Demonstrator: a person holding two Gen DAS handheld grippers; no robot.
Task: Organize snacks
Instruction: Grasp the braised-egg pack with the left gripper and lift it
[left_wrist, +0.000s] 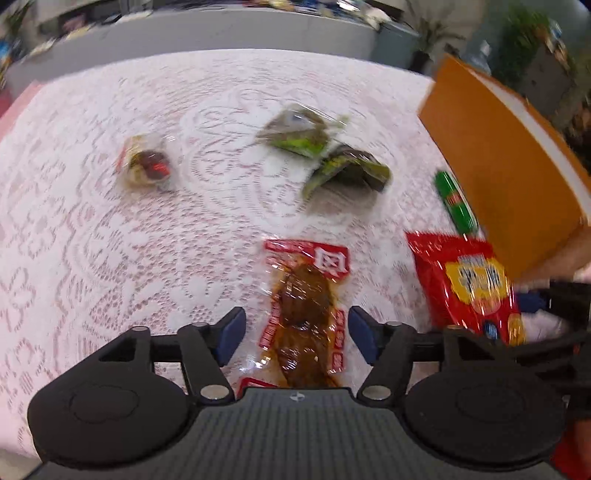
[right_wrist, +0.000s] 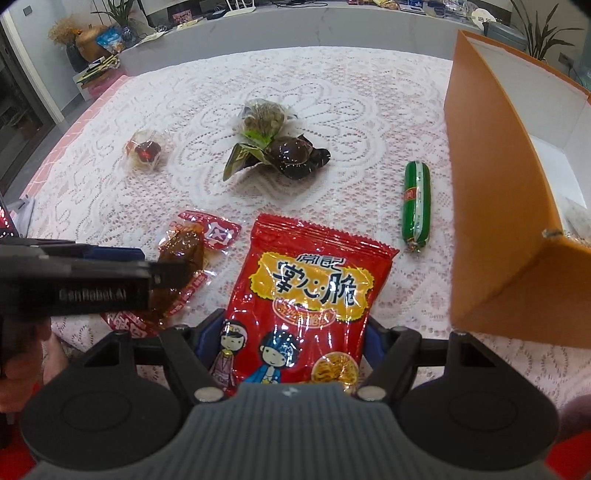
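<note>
My left gripper (left_wrist: 297, 334) is open, its blue pads on either side of a clear pack of brown braised meat with red print (left_wrist: 303, 314), also in the right wrist view (right_wrist: 181, 266). My right gripper (right_wrist: 291, 343) holds its jaws around the lower end of a red noodle-snack bag (right_wrist: 306, 295), touching both sides; the bag also shows in the left wrist view (left_wrist: 469, 280). The open orange box (right_wrist: 491, 192) stands at the right. A green sausage (right_wrist: 417, 203) lies beside it.
On the white lace tablecloth (right_wrist: 351, 92) lie two green-and-dark snack packs (right_wrist: 280, 147) in the middle and a small clear pack with a red centre (right_wrist: 146, 151) to the left. A grey counter with plants and clutter runs behind the table.
</note>
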